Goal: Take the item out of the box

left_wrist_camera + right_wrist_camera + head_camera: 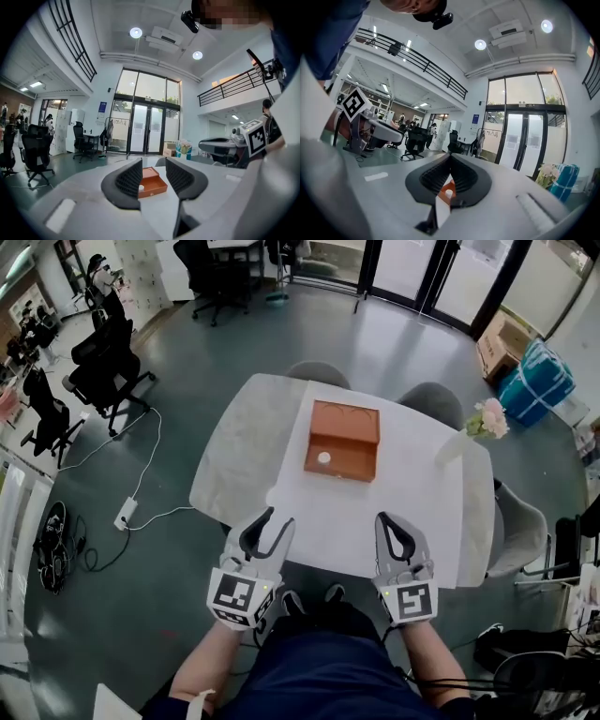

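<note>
An open orange box (343, 440) lies in the middle of the white table (427, 507), and a small round white item (324, 457) rests in its near left corner. Both grippers hover at the table's near edge, well short of the box. My left gripper (278, 517) is open and holds nothing. In the left gripper view the box (153, 182) and the item (140, 188) show through the gap of that gripper (154, 164). My right gripper (386, 518) is shut with its tips touching (450, 158). Below those tips a sliver of the box (445, 187) shows.
A vase of pink flowers (487, 418) stands at the table's right far corner. Grey chairs (319, 374) are tucked in at the far side, and another chair (522, 531) is at the right. A cable and power strip (125, 514) lie on the floor at the left.
</note>
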Action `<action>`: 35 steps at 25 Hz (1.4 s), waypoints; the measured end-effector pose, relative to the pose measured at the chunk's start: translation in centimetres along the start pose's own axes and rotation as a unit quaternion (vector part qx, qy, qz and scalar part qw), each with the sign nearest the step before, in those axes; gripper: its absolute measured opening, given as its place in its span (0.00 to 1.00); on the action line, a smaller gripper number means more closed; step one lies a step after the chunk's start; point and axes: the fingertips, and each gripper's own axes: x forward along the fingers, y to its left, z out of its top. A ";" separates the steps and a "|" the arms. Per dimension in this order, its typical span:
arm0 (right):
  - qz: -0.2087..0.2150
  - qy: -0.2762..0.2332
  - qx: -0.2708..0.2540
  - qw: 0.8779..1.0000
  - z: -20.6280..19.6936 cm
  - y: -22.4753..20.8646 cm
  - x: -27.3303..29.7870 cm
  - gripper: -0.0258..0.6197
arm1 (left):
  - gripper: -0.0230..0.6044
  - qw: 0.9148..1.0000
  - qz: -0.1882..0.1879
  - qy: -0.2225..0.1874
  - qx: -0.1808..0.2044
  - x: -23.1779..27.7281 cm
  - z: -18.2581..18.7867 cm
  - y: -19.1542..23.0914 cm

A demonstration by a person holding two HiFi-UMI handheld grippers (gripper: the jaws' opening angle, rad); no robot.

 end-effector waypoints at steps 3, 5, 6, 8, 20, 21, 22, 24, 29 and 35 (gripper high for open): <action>0.002 0.008 0.006 1.000 -0.7 -0.4 1.1 0.04 | 0.30 1.000 -0.007 0.005 -0.008 1.4 -0.4 0.4; 0.007 0.010 0.016 1.000 -1.3 -0.7 2.1 0.04 | 0.30 1.000 -0.009 0.011 -0.006 2.3 -0.3 0.7; 0.008 0.009 0.021 1.000 -1.5 -1.0 2.7 0.04 | 0.30 1.000 -0.008 0.014 -0.004 2.8 -0.2 0.9; 0.007 0.009 0.034 0.999 -1.7 -1.9 4.2 0.04 | 0.30 1.000 -0.006 0.022 0.002 4.0 -0.1 1.5; 0.033 0.022 0.090 0.995 -6.6 -7.2 10.1 0.04 | 0.30 0.996 0.002 0.088 0.014 14.1 -3.4 3.8; 0.033 0.026 0.094 0.995 -7.1 -7.4 10.4 0.04 | 0.30 0.995 0.001 0.099 0.013 14.9 -4.0 4.0; 0.032 0.030 0.099 0.994 -7.6 -7.7 10.7 0.04 | 0.30 0.994 -0.002 0.111 0.011 15.6 -4.6 4.4; 0.027 0.042 0.108 0.993 -8.5 -7.9 11.0 0.04 | 0.30 0.991 -0.007 0.137 0.010 16.9 -6.1 5.3; -0.004 0.077 0.132 0.988 -10.8 -8.8 11.9 0.04 | 0.30 0.981 -0.035 0.191 0.024 20.5 -9.3 7.3; -0.046 0.116 0.167 0.978 -14.0 -9.7 11.7 0.04 | 0.30 0.965 -0.082 0.246 0.042 25.0 -12.5 7.4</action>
